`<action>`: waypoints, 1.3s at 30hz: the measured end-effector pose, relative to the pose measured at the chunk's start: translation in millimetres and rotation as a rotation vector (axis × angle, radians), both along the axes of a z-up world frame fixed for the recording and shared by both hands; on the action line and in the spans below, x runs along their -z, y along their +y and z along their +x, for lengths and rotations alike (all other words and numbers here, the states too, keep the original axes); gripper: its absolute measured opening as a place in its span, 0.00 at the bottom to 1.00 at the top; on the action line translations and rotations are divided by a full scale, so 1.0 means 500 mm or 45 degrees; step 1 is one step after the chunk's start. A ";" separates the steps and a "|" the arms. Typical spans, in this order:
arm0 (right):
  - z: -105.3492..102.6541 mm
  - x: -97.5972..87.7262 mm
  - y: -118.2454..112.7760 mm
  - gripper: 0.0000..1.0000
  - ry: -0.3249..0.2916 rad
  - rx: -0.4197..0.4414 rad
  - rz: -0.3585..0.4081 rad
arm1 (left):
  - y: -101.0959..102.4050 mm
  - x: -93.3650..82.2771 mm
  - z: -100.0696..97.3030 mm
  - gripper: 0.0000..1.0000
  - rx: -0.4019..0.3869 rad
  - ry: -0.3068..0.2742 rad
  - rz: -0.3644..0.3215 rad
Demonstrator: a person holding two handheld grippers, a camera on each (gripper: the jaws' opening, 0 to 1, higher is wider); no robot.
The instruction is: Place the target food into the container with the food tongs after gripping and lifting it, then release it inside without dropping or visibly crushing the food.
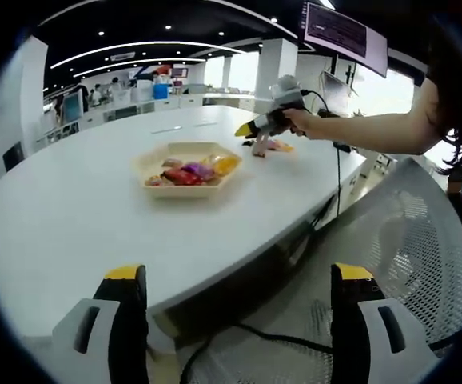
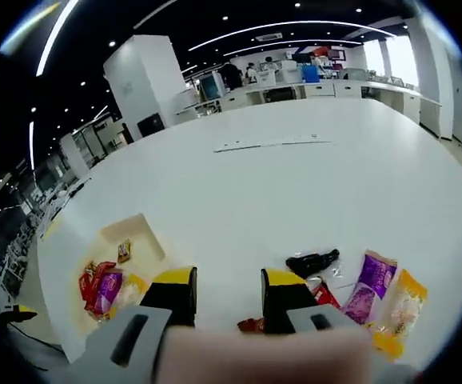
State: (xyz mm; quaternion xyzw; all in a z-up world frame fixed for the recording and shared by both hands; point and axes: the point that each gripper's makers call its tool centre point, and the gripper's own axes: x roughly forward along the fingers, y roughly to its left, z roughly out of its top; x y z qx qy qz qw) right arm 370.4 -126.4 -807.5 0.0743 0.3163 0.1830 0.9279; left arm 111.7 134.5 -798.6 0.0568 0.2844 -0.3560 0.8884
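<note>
The left gripper point(image 1: 243, 300) is held back from the big white table point(image 1: 79, 208), out past its edge. Its two yellow-tipped jaws are wide apart and hold nothing. Between them you can see the table edge, a black cable and a grey mesh chair point(image 1: 423, 240).

Farther out on the table sits a tan tray point(image 1: 155, 156) with angled sides. Snack packets point(image 1: 191, 170) in red, purple and yellow lie inside it. Behind the tray a person's hand point(image 1: 299, 120) holds the right gripper point(image 1: 259, 126) low over some more packets on the table.

In the right gripper view, the right gripper point(image 2: 228, 294) has its jaws a little apart, with nothing between them. They hang just above the white table point(image 2: 295, 184). Near the right jaw lie a small black packet point(image 2: 312, 261), a purple packet point(image 2: 372, 286) and an orange packet point(image 2: 403, 312), close together. A bit of red wrapper point(image 2: 251, 325) peeks out by the jaw. The tan tray point(image 2: 139, 236) is off to the left, holding red and purple packets point(image 2: 99, 290).
</note>
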 end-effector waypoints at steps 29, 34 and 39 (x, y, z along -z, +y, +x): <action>0.019 -0.022 -0.153 0.31 -0.065 0.202 -0.115 | 0.002 0.005 0.000 0.92 -0.002 0.019 0.013; 0.032 -0.008 -0.163 0.31 -0.052 0.212 -0.137 | 0.003 0.006 0.000 0.92 -0.007 0.024 0.014; 0.040 0.003 -0.160 0.31 -0.038 0.212 -0.140 | 0.005 0.008 0.000 0.92 -0.009 0.029 0.019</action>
